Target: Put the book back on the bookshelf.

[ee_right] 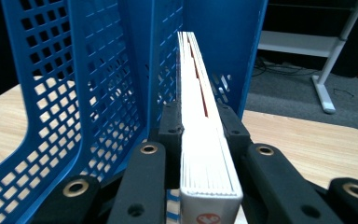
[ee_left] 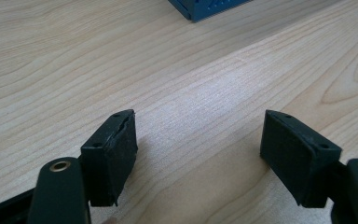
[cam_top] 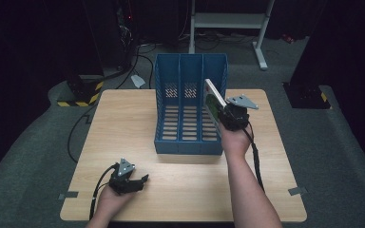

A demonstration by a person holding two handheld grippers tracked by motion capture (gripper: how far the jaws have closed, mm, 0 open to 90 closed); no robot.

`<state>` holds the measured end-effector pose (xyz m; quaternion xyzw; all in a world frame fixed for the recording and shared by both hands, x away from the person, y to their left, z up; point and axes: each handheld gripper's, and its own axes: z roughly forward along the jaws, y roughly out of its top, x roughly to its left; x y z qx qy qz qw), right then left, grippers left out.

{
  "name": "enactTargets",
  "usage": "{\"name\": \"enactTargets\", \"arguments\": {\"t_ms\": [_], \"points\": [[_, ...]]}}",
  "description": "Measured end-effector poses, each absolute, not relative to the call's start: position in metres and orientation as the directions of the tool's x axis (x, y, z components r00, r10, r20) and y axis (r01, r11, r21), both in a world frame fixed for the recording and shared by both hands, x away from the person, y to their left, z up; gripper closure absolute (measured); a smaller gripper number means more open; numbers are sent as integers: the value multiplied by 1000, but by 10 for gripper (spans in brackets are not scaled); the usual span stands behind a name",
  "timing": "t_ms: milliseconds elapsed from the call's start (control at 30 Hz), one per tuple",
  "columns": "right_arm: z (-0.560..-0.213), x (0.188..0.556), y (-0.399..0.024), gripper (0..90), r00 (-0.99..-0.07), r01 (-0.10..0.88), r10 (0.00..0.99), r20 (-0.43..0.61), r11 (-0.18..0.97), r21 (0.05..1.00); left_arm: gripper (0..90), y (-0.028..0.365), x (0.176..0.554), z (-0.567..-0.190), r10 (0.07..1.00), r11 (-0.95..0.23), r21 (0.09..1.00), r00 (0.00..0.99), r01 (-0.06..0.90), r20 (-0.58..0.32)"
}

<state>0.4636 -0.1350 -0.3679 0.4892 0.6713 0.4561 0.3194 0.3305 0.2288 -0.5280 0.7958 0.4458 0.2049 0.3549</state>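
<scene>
The right gripper (cam_top: 222, 115) clamps a thin white paperback book (ee_right: 205, 140) poised at the blue slotted plastic file rack's (cam_top: 190, 76) rightmost compartment (not yet filed), while the left gripper (ee_left: 198, 154) rests with its jaws apart on the pale wooden table (ee_left: 205, 84).

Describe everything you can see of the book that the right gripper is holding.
The book is a thin volume with a white page block and what looks like a hard cover; its cover face shows green and white. A small red mark sits at its near end. It stands on edge, tilted, clamped between the right gripper pads on both covers, held off the table at the right-hand compartment of the blue file rack. Whether it touches the rack wall cannot be told.
</scene>
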Motion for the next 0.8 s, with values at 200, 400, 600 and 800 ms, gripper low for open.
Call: {"name": "enactTargets", "arguments": {"t_ms": [200,400,600,800], "points": [[-375,477,-133,756,-297,393,955,29,95,915,272,229,331,-528,855,-349,748,519,564,8],[-386,483,-124,756,-295,399,955,5,119,909,272,229,331,-528,853,-353,748,522,562,10],[-399,490,-118,755,-285,418,958,-8,132,899,272,229,331,-528,853,-352,749,522,562,10],[-407,496,-114,755,-282,425,959,-19,143,894,272,229,331,-528,853,-352,749,522,561,10]]}}
